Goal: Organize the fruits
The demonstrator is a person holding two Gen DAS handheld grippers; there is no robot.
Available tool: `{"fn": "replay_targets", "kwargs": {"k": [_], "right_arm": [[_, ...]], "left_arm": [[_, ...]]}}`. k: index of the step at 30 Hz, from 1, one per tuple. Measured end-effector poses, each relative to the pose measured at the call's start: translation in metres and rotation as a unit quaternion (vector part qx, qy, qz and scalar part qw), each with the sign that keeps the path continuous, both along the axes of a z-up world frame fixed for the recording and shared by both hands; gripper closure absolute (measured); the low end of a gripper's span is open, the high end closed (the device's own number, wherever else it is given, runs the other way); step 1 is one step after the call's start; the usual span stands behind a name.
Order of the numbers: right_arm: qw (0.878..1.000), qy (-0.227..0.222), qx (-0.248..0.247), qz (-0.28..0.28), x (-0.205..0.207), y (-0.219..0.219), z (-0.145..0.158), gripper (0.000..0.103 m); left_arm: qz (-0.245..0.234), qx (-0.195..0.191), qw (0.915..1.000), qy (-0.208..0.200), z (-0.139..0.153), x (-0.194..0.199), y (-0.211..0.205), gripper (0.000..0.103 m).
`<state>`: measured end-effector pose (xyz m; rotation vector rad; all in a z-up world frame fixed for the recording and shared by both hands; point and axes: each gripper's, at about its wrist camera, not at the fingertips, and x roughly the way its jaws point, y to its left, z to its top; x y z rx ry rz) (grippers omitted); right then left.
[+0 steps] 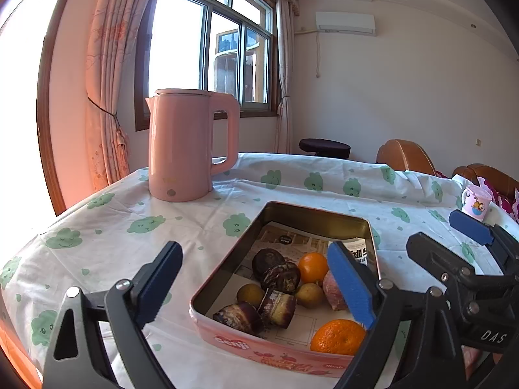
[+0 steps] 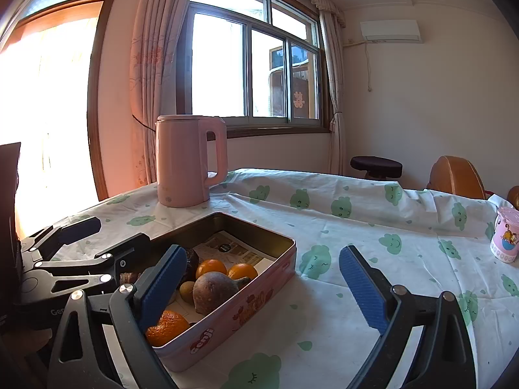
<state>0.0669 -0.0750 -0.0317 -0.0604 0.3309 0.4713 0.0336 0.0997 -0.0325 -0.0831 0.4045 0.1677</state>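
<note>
Both wrist cams low, near table, aimed far toward window. Left cam sits left of tin (image 1: 285, 291), right cam right; both share tin (image 2: 227, 278), kettle (image 1: 189, 144).

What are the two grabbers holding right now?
Nothing. The left gripper and right gripper both stand open, with no fruit pressed between their blue pads. The fruits all lie in the pink tin.

We are seeing a tin (image 1: 227, 278) lying on the table (image 1: 194, 220), with fruit (image 1: 313, 267) sitting inside it on paper (image 1: 292, 238). A kettle (image 1: 185, 149) is standing behind the tin to the left, before the window (image 1: 211, 48). A cup (image 2: 506, 238) is sitting far right, well apart. A stool (image 2: 376, 163) and chairs (image 2: 454, 176) are standing behind the table.
</note>
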Motion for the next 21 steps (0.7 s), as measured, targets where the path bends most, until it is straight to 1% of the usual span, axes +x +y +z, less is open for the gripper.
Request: {"fn": "replay_targets", "kwargs": {"k": [13, 21], "right_arm": [[1.000, 0.002, -0.001, -0.003, 0.0024, -0.0013, -0.0007, 0.006], [1.000, -0.001, 0.004, -0.009, 0.0016, -0.0035, -0.0013, 0.006]], "left_arm": [[0.001, 0.001, 1.0000, 0.001, -0.0002, 0.0009, 0.0012, 0.006], [0.002, 0.003, 1.0000, 0.000, -0.0006, 0.0005, 0.0017, 0.001]]}}
